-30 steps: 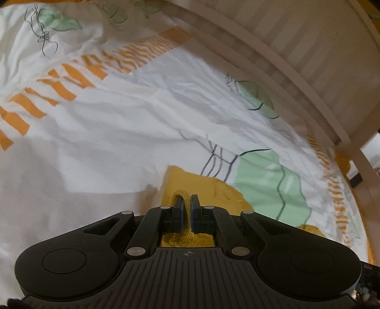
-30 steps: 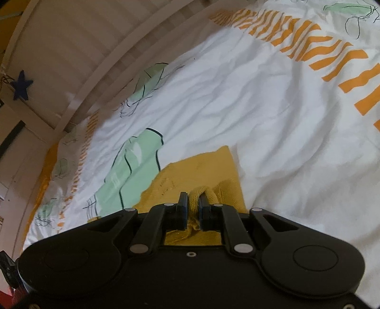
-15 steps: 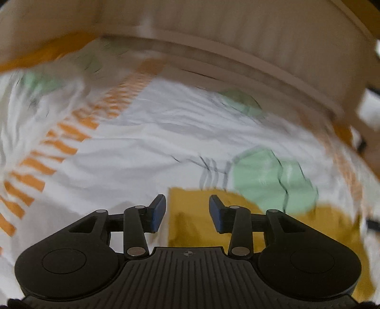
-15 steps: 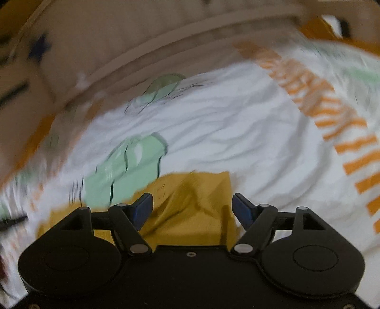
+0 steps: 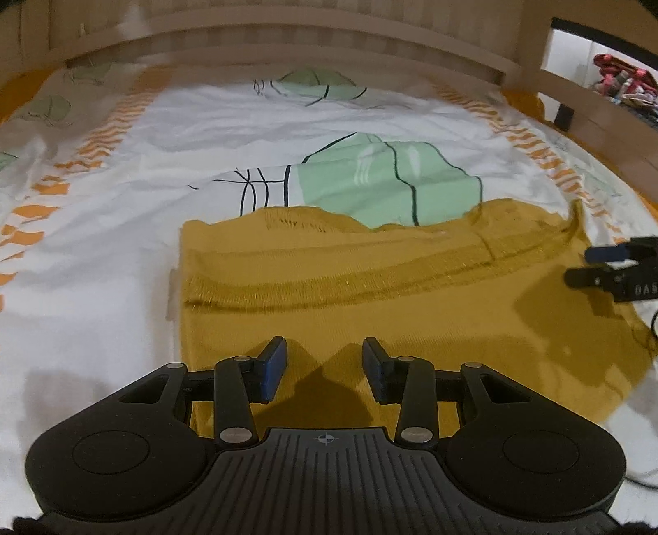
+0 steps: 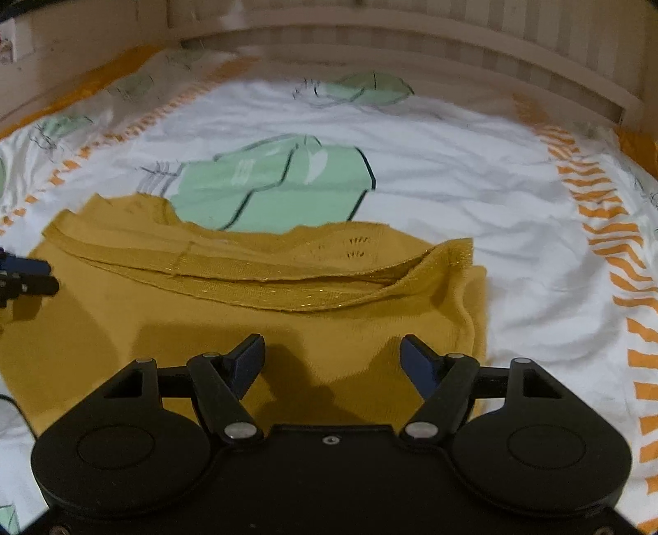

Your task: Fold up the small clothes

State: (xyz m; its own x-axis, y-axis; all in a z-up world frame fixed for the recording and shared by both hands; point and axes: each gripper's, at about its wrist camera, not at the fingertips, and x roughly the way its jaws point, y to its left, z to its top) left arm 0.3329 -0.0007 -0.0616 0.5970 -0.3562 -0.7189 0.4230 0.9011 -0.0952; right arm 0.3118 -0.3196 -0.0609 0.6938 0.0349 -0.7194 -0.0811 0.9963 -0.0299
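Observation:
A mustard-yellow knit garment (image 5: 370, 288) lies on the bed, folded over once so a ribbed hem runs across its middle; it also shows in the right wrist view (image 6: 246, 321). My left gripper (image 5: 324, 364) is open and empty, held above the garment's near left part. My right gripper (image 6: 332, 362) is open and empty above the near right part. The right gripper's fingers (image 5: 608, 253) show at the right edge of the left wrist view. The left gripper's fingers (image 6: 24, 267) show at the left edge of the right wrist view.
The garment rests on a white bedsheet (image 5: 103, 267) with green shapes (image 5: 382, 185) and orange stripes (image 6: 617, 255). A slatted wooden rail (image 5: 288, 37) runs along the far side and both ends. Coloured clutter (image 5: 621, 82) lies beyond the right end.
Both grippers were shut on the garment's edge a second ago. They have let go, opened, and pulled back and up, and the garment now lies folded on the sheet.

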